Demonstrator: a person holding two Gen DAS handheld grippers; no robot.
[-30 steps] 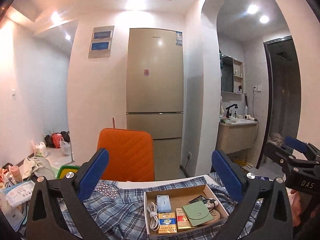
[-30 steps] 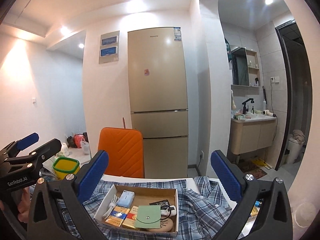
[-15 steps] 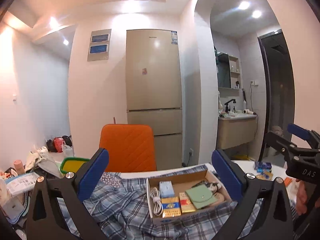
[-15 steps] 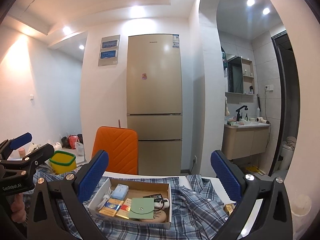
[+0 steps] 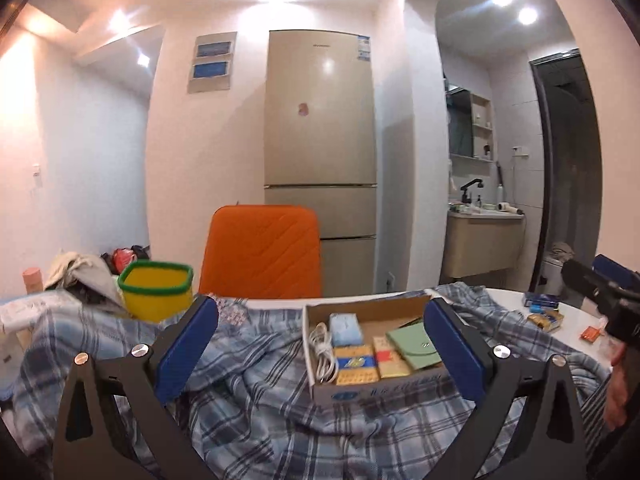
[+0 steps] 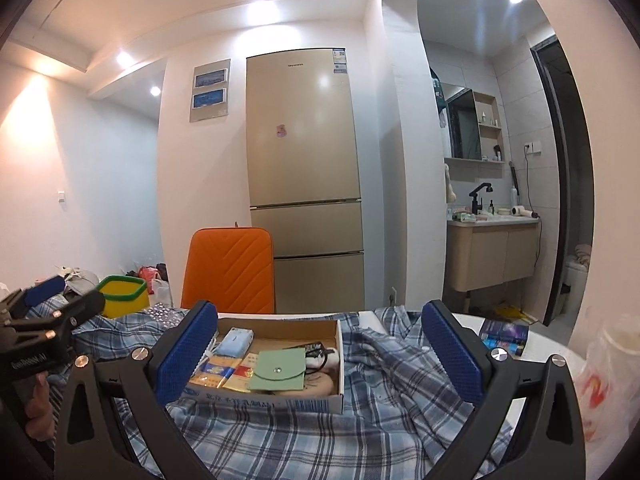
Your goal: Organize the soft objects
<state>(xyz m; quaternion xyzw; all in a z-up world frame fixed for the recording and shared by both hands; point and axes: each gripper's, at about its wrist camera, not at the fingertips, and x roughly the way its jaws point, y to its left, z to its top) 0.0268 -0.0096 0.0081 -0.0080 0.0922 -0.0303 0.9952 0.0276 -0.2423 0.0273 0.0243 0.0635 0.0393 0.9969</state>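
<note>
A blue plaid shirt lies crumpled across the white table. On top of it sits an open cardboard box that holds a green pouch, a white cable, a light blue pack and small cartons. My left gripper hovers open above the shirt, with the box between and beyond its blue pads. My right gripper is open too, above the shirt near the box's right side. Neither holds anything. Each gripper shows at the edge of the other's view.
A yellow bin with a green rim stands at the left beside a pile of clothes. An orange chair back rises behind the table, a fridge behind it. Small packets and a plastic bag lie at the right.
Both grippers have tilted down and come nearer the table, so the shirt and box fill more of each view. The jaws stay open and empty.
</note>
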